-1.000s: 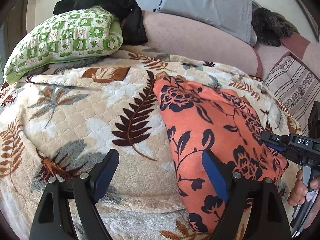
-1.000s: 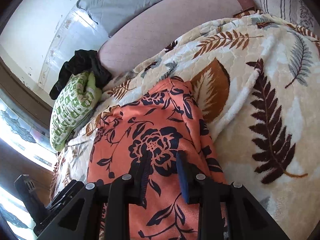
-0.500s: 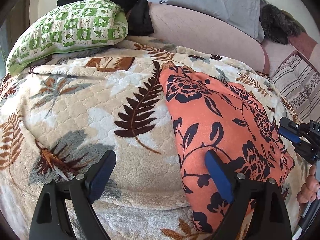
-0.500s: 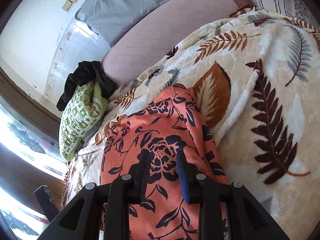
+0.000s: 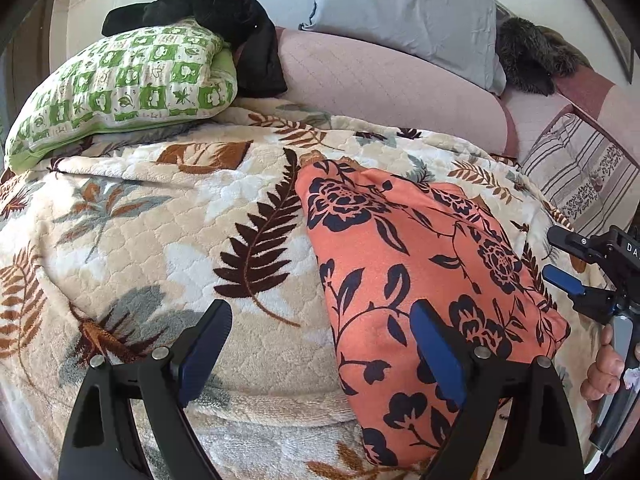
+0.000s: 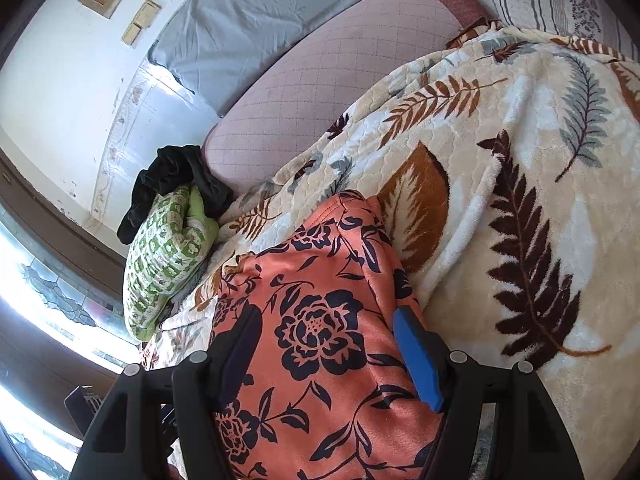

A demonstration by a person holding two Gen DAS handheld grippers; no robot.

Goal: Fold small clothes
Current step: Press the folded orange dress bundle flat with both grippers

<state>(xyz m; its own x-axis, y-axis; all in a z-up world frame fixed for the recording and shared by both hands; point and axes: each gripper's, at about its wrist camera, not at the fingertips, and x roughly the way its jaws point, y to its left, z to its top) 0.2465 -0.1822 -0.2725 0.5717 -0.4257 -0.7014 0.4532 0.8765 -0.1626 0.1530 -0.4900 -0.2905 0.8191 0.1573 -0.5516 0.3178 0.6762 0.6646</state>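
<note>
Bedding fills both views: a cream fleece blanket (image 5: 168,240) printed with brown, rust and grey fern leaves is spread over the bed, and behind it a long pink quilted bolster (image 5: 384,92) runs along the white wall. A grey pillow (image 5: 404,12) leans on the bolster, a striped cushion (image 5: 580,172) sits at the far right, and a green-and-white patterned pillow (image 5: 120,88) lies at the blanket's far left corner with a black garment (image 5: 224,12) draped over it. On the blanket, right of centre in the left wrist view, lies the orange garment (image 5: 420,264) with its dark navy flower print, folded into a long flat shape that narrows toward the bolster and widens toward the cameras. The left gripper (image 5: 320,344) hovers with its jaws spread wide, one blue pad over bare blanket and the other above the garment's near left part, gripping nothing. The right gripper (image 6: 328,352) sits over the garment's wide near end; its jaws are opening, with the flowered fabric lying between the pads and neither pad pressing it. In the left wrist view that same gripper shows at the right edge beside the garment's right border, with fingers of the person's hand (image 5: 604,372) curled around its handle.
</note>
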